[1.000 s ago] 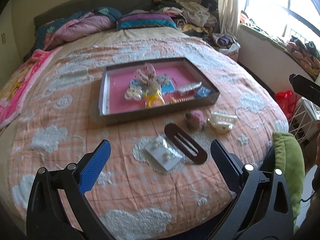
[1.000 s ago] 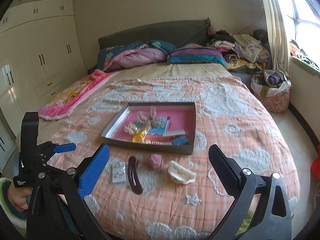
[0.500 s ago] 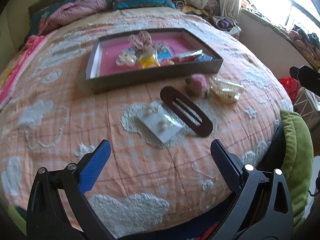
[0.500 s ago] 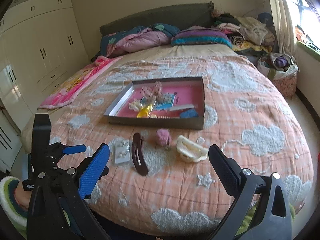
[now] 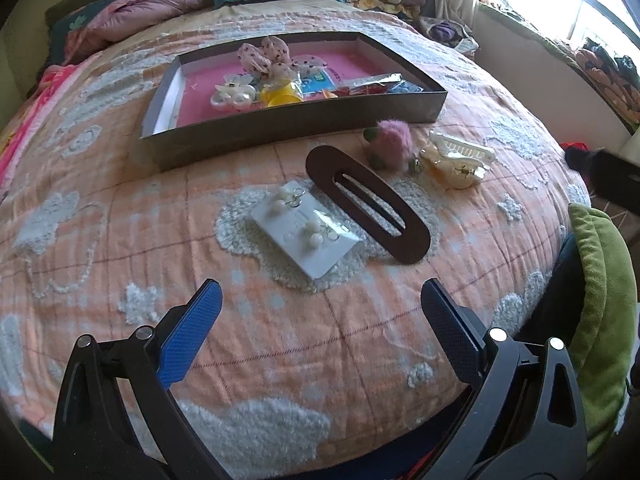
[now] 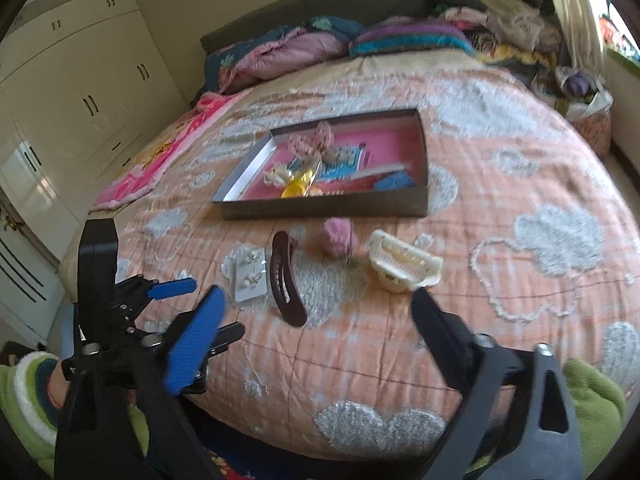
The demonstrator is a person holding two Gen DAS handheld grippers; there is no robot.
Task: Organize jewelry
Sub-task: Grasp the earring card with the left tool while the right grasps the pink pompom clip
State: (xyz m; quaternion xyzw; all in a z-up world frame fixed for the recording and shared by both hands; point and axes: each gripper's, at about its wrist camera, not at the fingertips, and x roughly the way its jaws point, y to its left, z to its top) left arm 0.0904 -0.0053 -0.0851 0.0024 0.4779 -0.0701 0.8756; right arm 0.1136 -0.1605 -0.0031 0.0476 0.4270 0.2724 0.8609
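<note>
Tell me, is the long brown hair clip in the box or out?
Out. The long brown oval hair clip lies on the orange quilt, in front of the dark box.

earring card (image 5: 307,236): white card with pearl-ish earrings on it, lying flat on my bedspread, just left of the barrette

barrette (image 5: 367,204): big dark brown oval with a slot down the middle, lying at an angle, one end near the tray

pom-pom piece (image 5: 389,141): fuzzy pink thing, sits right in front of my tray's near wall

claw clip (image 5: 460,162): cream, lying on its side, just right of the fuzzy one

tray (image 5: 280,122): dark shallow box with pink floor, already holding a spotted bow, pearl flower, yellow clip and packets
</note>
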